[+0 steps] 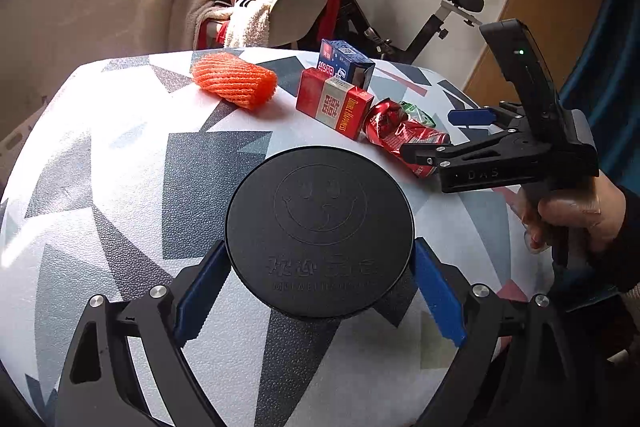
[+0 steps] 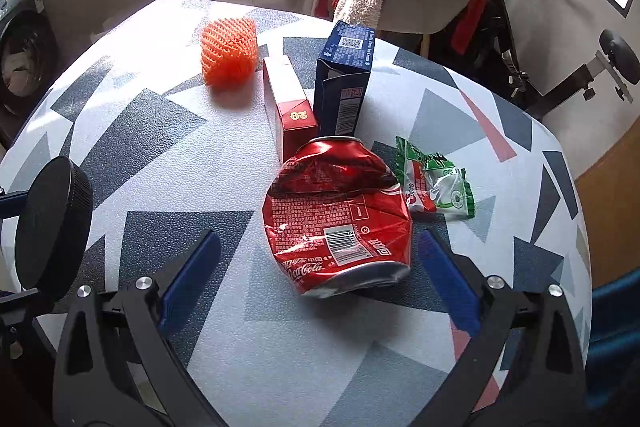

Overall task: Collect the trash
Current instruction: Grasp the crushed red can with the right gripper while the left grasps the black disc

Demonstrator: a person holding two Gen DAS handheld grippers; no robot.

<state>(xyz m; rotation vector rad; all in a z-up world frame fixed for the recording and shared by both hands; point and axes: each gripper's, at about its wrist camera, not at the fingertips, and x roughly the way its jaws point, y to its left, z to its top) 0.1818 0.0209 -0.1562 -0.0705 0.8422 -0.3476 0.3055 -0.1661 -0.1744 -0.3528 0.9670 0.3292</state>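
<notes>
Crushed and light, the red cola can point(image 2: 338, 217) is seen lying on the table point(image 2: 168, 187) between the spread pads of the right gripper point(image 2: 320, 287), untouched. Its long axis runs straight ahead, top end farthest; thin, slippery walls would likely dent, so the flattened sides should be taken. A black round lid point(image 1: 319, 231) is clamped by the left gripper point(image 1: 320, 291).

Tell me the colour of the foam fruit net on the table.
Orange, the foam fruit net has an open mesh pattern; the right wrist view shows it best.
</notes>
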